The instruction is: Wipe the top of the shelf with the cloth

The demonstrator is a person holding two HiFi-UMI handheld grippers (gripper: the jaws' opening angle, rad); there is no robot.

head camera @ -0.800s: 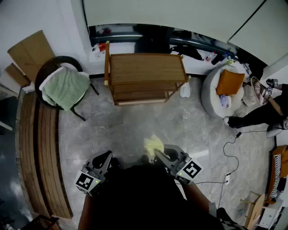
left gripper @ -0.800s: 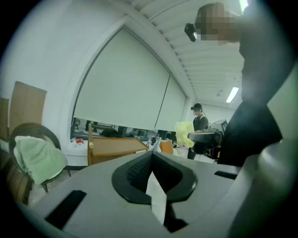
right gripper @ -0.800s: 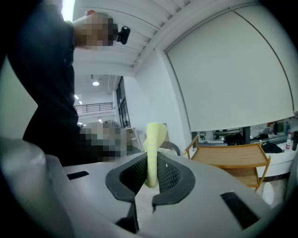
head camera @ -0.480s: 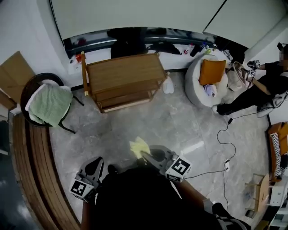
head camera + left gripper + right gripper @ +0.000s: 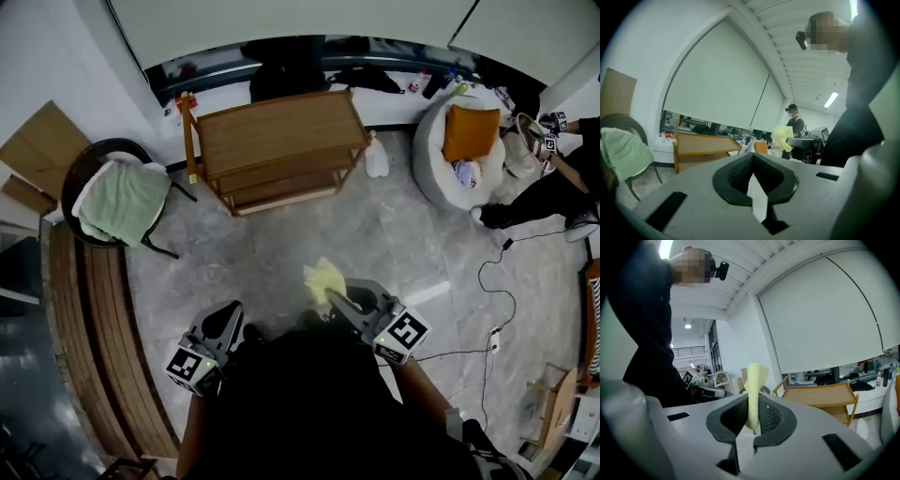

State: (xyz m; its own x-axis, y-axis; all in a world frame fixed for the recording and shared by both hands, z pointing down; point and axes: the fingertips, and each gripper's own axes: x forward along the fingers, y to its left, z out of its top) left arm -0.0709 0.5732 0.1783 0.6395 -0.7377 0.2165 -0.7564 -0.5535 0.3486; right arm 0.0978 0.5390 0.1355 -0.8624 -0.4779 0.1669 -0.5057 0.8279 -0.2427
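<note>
While the left gripper (image 5: 223, 323) hangs at 7 o'clock with its jaws closed on nothing, the right gripper (image 5: 339, 298) at 5 o'clock has its jaws pinched on the yellow cloth (image 5: 323, 277). The wooden shelf (image 5: 279, 131) stands well apart from both, at 12 o'clock by the wall.

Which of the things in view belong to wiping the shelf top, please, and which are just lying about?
For the job:
yellow cloth, held in the right gripper
wooden shelf, not yet reached
left gripper, empty

Lying about:
chair with green towel
grey beanbag with orange cushion
cardboard
floor cable
</note>
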